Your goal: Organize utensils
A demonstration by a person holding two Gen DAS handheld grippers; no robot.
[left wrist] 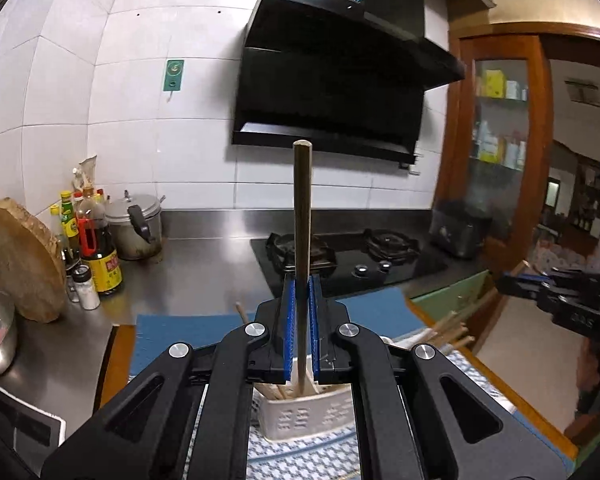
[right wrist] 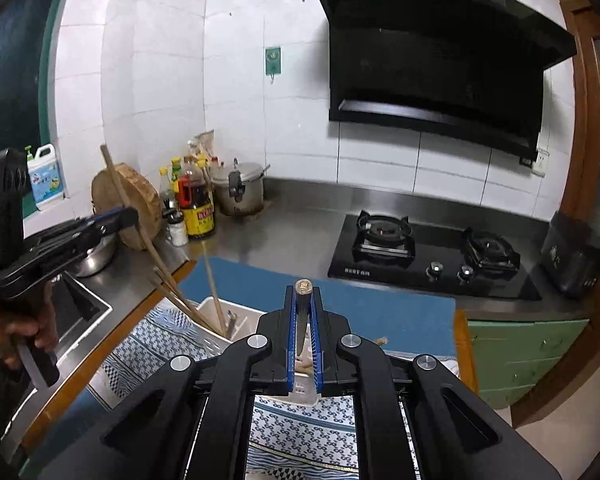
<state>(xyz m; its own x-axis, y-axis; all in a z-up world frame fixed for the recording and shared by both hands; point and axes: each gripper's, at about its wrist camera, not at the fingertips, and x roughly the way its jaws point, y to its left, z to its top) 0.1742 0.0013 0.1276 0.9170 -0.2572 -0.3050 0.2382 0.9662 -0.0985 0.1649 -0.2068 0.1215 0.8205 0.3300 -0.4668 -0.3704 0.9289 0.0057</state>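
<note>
In the left wrist view my left gripper (left wrist: 302, 280) is shut on a brown wooden chopstick (left wrist: 302, 208) that stands upright between the blue pads. Its lower end drops towards the white perforated utensil holder (left wrist: 300, 416), which has several more chopsticks in it. From the right wrist view the left gripper (right wrist: 126, 214) sits at the left, its chopstick (right wrist: 114, 178) slanting down towards the holder (right wrist: 212, 312). My right gripper (right wrist: 303, 292) is shut on a dark chopstick (right wrist: 302, 312), seen nearly end-on. The right gripper (left wrist: 512, 280) also shows at the right edge of the left wrist view.
A blue mat (right wrist: 380, 316) and a patterned cloth (right wrist: 300, 424) lie under the holder. On the steel counter are a round chopping board (right wrist: 140, 196), sauce bottles (right wrist: 198, 208), a pressure cooker (right wrist: 240, 192), a gas hob (right wrist: 432, 256) and a black box (right wrist: 572, 260). A sink (right wrist: 80, 304) lies at the left.
</note>
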